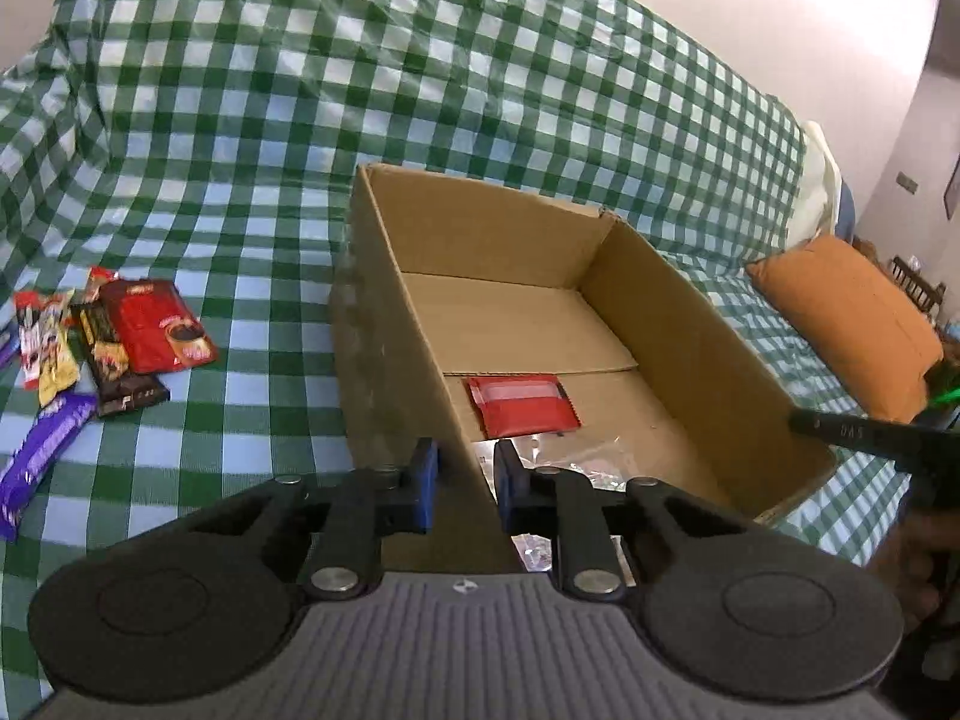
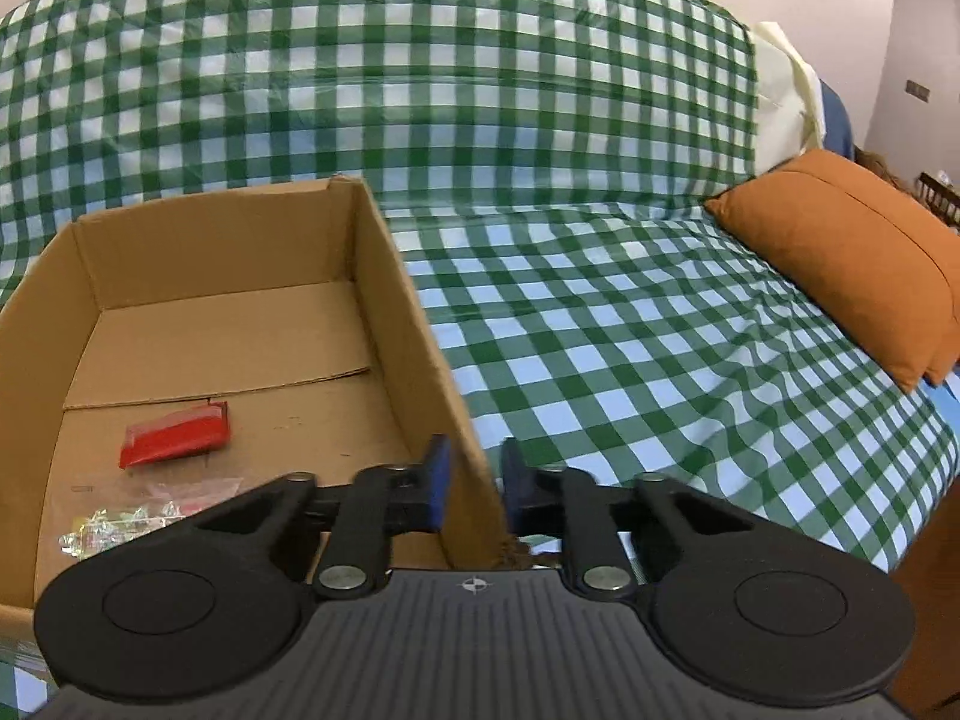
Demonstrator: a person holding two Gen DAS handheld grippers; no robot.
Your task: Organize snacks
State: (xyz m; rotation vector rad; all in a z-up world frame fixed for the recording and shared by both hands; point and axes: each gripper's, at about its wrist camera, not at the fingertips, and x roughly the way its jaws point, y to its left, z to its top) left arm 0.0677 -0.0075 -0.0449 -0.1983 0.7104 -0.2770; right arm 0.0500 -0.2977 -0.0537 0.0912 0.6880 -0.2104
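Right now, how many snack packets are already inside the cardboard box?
2 visible. A red packet lies flat on the cardboard box floor, and a clear crinkly packet sits nearer the front wall. The grippers hide part of the floor, so more could be there.

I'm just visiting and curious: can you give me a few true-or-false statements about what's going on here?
1. A red packet lies inside the cardboard box. True.
2. The box is closed on top. False: it is open on top, and its floor shows.
3. More snack packets lie outside the box on the checked cloth. True.
4. The cushion is blue. False: it is orange.
5. The left gripper and the right gripper each have a box wall between their fingers. True.
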